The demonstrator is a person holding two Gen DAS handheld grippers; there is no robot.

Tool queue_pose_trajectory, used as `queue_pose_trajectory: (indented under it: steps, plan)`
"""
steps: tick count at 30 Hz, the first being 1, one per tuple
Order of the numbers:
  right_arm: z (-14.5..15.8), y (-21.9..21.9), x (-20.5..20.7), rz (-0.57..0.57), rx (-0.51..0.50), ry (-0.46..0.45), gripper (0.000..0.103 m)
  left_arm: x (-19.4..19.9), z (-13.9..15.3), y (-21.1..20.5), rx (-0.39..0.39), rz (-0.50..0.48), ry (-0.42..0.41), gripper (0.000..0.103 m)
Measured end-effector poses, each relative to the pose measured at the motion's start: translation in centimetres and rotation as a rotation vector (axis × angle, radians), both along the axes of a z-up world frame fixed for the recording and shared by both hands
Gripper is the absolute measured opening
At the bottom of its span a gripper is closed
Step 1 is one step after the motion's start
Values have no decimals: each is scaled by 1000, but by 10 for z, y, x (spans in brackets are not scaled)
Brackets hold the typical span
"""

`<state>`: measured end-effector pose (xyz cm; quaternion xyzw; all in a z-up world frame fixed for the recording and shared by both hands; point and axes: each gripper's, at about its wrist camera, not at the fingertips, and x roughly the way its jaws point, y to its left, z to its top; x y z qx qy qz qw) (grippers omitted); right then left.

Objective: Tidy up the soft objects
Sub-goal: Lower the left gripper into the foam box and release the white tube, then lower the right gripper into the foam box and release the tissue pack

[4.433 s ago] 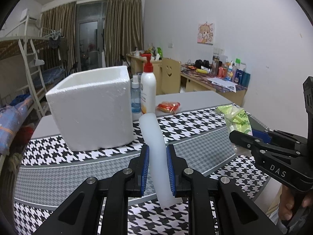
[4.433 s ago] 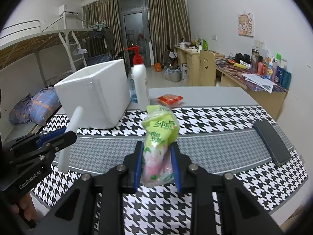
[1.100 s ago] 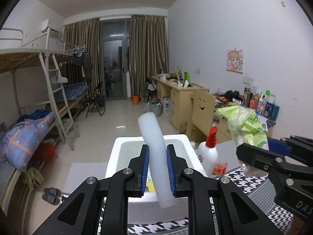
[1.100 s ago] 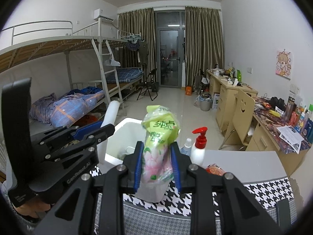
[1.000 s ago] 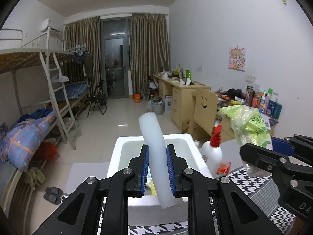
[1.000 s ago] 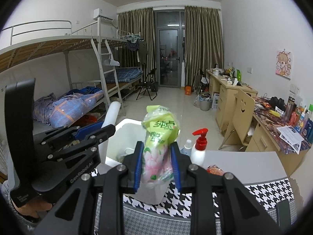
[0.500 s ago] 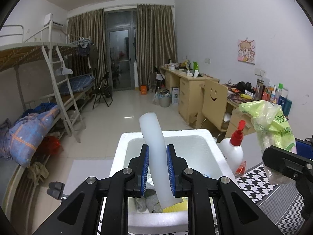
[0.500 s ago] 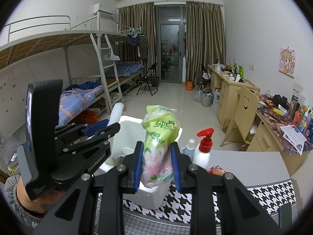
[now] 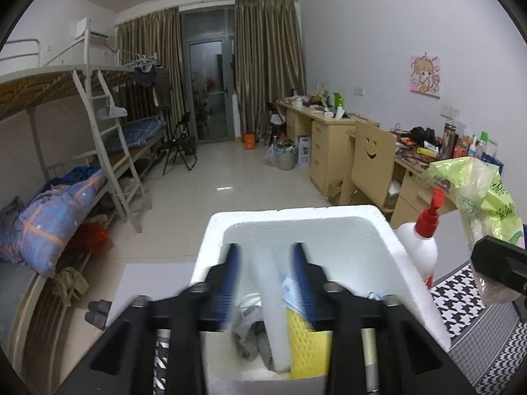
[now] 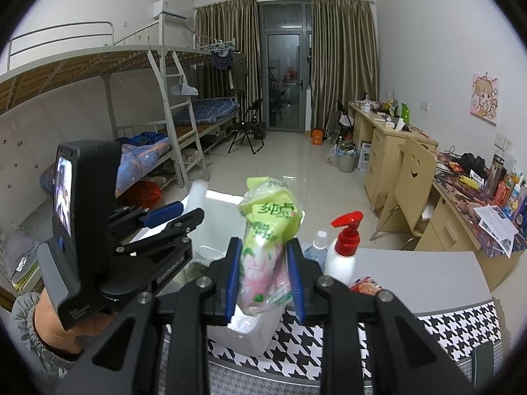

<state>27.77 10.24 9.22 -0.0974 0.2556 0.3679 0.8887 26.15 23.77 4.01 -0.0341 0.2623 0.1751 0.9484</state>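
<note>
My left gripper (image 9: 266, 253) is open over the white foam box (image 9: 378, 227), and the white foam tube (image 9: 271, 309) stands loose between its spread jaws, its lower end down in the box among a yellow sponge (image 9: 308, 342) and grey cloth (image 9: 252, 335). In the right wrist view the left gripper (image 10: 184, 214) is at the left over the box (image 10: 253, 332), with the tube top (image 10: 197, 191) behind it. My right gripper (image 10: 263, 279) is shut on a green packet of tissues (image 10: 268, 250), held just right of and above the box. The packet also shows in the left wrist view (image 9: 484, 204).
A white pump bottle with a red top (image 10: 344, 253) and a small clear bottle (image 10: 316, 247) stand right of the box. A red snack packet (image 10: 364, 284) lies on the table with houndstooth cloth (image 10: 444, 332). Desks, a chair and a bunk bed stand beyond.
My left gripper's jaws have spread and let go of the white tube, which has dropped lower into the box. Both grippers came closer over the box. The right still holds the packet.
</note>
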Motion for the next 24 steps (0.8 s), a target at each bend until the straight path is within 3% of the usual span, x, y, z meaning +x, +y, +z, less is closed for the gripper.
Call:
queue_pose_trajectory:
  steps: [1,2,10,24]
  plan:
    - [0,1,1,0,0,-1,32,-1,1,1,0,3,-8,71]
    - [0,1,1,0,1,-1,32,-4,2,0,5,15,-23,80]
    - [-2,10,4,16,-3,8,32,-21,8,5,26,57,-56,102]
    - [-14,45,15,58,-37,37,32,-52,16,26,44,115,-91,102]
